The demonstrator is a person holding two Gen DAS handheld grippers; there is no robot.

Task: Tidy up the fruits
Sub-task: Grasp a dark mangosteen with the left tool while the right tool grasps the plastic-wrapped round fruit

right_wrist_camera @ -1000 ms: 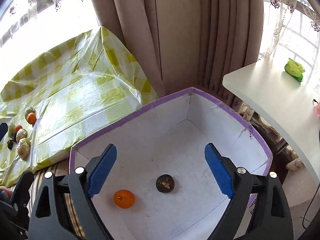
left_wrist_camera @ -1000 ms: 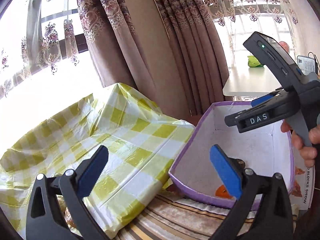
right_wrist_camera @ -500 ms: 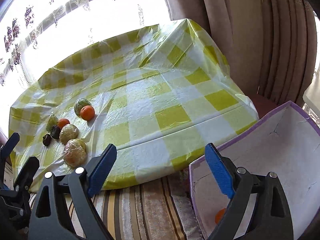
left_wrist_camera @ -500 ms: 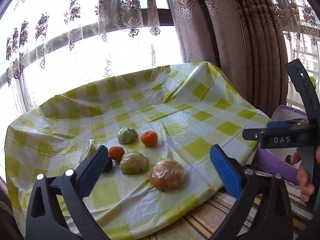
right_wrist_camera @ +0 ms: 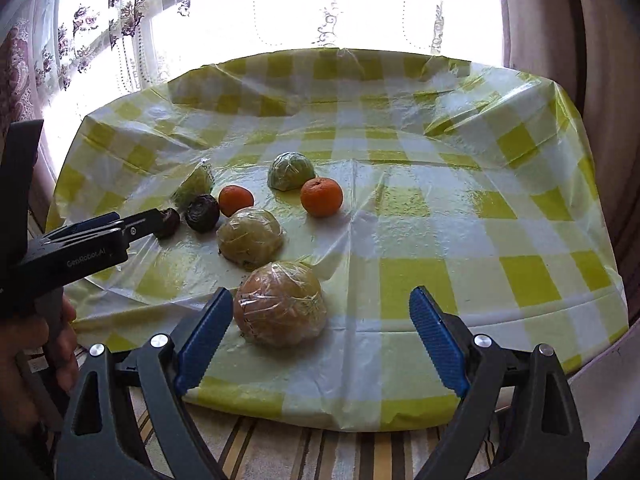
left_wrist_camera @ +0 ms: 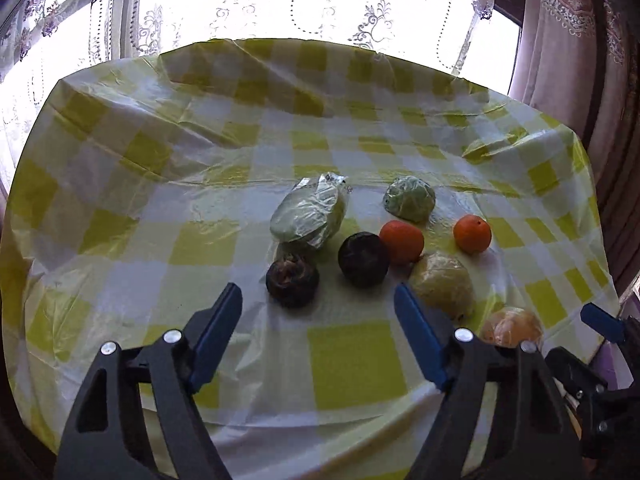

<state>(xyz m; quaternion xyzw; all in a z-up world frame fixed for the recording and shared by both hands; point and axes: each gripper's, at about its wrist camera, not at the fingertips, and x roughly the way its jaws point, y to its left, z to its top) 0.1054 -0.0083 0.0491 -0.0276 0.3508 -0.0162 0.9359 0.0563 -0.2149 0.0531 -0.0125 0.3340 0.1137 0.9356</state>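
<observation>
Lying nearest the table's front edge, the large round fruit wrapped in clear film (right_wrist_camera: 279,305) is framed between the spread blue pads of the right gripper (right_wrist_camera: 321,340), which holds nothing. It is judged fairly heavy and firm, its film slippery, so a hold across the widest middle is advised. The left gripper (left_wrist_camera: 318,340) is likewise spread and empty, near the two dark wrinkled round fruits (left_wrist_camera: 293,279), probably light and hard-shelled. Ample bare yellow-checked plastic tablecloth (right_wrist_camera: 460,216) is left to the right; the cloth's overhanging front edge could be snagged.
</observation>
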